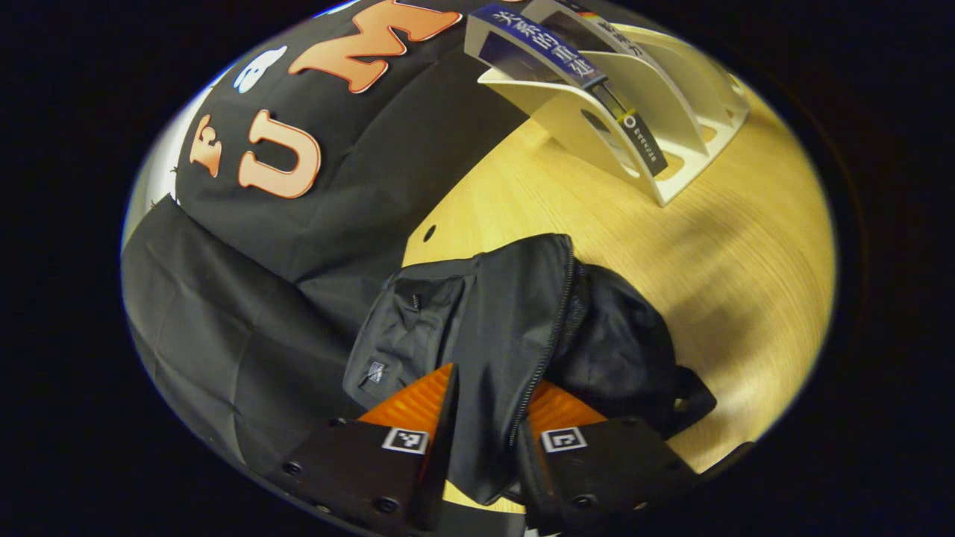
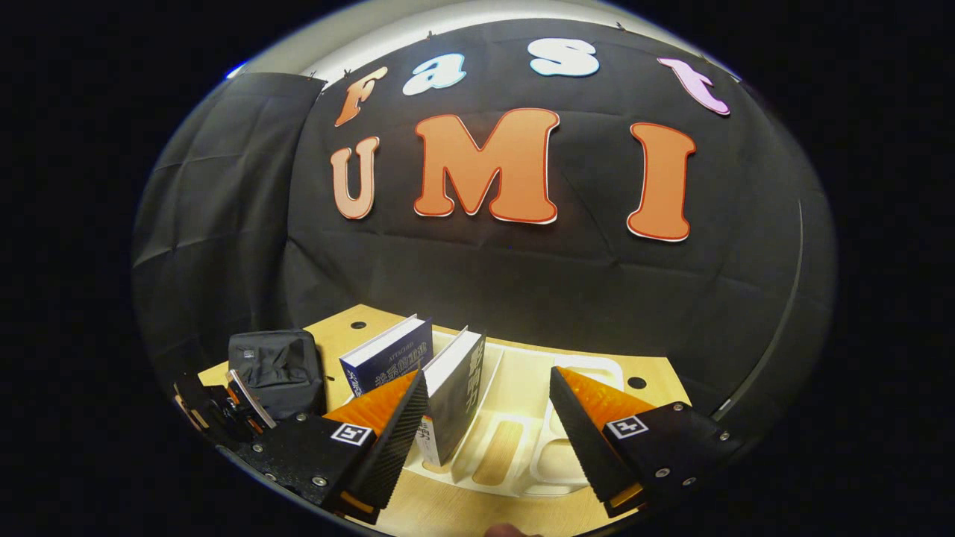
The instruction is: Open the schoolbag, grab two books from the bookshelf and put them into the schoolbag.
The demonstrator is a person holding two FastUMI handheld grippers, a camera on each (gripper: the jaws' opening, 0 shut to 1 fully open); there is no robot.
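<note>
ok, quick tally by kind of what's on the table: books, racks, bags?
Books: 2, the blue book and the dark book, both leaning in the rack
Bookshelf rack: 1
Schoolbag: 1, its flap pinched in the left gripper
Total: 4

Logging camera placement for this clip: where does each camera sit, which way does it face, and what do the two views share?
Left gripper view: rides the left gripper, looking down at the black schoolbag on the wooden table; its fingers pinch the bag's flap.
Right gripper view: rides the right gripper, looking level at two books leaning in the white bookshelf; its fingers are spread.
Shared: schoolbag, bookshelf, books, table; the right gripper view also catches the left gripper.
</note>
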